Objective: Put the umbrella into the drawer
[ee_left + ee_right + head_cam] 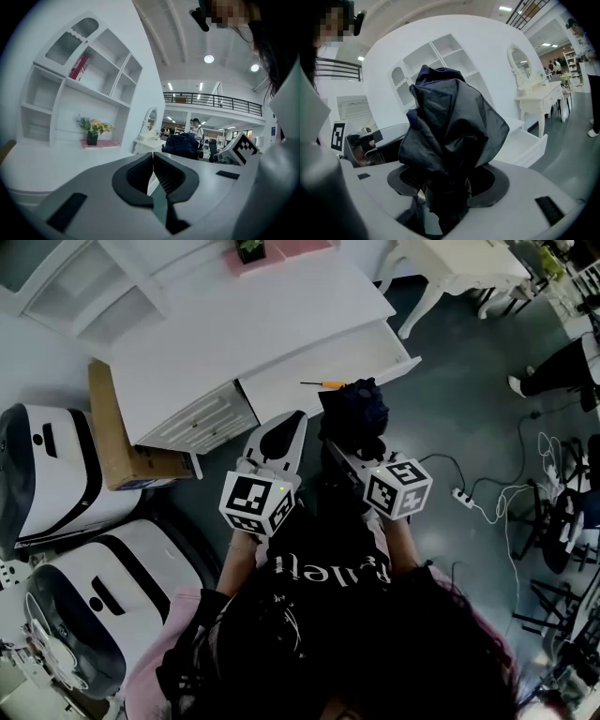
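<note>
One folded umbrella (354, 412), dark fabric, at the centre of the head view, near the open drawer (309, 371). Canopy soft and loose, likely light and slippery. Right gripper (443, 190) clamps its bunched lower end, the firmest hold. Left gripper (152, 174): jaws together, empty.

Quick pass over my head view. A white desk (253, 324) fills the upper centre, with a pink mat (302, 247) and a dark plant pot (250, 249) at the top edge. A cardboard box (112, 427) leans at the desk's left end. Two white-and-black machines (56, 479) sit lower left. A yellow-handled screwdriver (325, 383) lies mid-frame. There's a white table (459, 263) upper right, and a power strip (462, 495) with cables on the grey floor (450, 409) at right.

My left camera shows flowers (95, 126) in a black vase (92, 138) left of centre, a red book (78, 67) on the white shelves (70, 93) upper left, and an oval mirror (151, 118) at centre.
</note>
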A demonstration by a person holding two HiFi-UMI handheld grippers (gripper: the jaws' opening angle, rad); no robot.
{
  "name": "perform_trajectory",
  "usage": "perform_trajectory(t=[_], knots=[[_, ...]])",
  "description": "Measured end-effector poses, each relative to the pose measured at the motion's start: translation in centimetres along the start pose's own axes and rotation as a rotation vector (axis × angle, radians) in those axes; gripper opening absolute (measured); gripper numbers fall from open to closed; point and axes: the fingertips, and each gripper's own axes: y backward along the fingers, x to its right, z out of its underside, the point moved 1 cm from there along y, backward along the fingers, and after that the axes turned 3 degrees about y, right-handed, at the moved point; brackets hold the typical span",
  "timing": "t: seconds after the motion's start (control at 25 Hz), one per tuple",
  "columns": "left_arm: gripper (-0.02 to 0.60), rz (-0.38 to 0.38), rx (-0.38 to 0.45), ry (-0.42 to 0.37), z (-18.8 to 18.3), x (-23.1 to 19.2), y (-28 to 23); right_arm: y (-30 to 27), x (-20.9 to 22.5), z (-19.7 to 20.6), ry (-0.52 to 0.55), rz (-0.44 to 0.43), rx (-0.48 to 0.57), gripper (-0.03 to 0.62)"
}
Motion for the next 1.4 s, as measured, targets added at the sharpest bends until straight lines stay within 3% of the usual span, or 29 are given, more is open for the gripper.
perform_trajectory(t=[0.4, 0.76, 1.08, 1.4], knots=[[0.017, -0.105, -0.004, 0.009, -1.0, -0.6, -10.2, -3.3, 9.1, -4.2, -0.004, -0.092, -0.078, 0.267], [0.017, -0.211, -0.013, 0.006, -1.1, -0.6, -15.1, -5.8, 15.4, -6.0, -0.044, -0.165, -0.129, 0.267], [0.017, -0.252, -0.035, 0.007, -0.8, -1.4, -16.3, -9.2, 19.5, -6.1, -0.112, -0.137, -0.158, 0.267], [0.017, -0.226, -0.067, 0.002, -1.1, -4.6, -16.8, -14.3, 23.3, -5.2, -0.196, 0.003, -0.178, 0.267]])
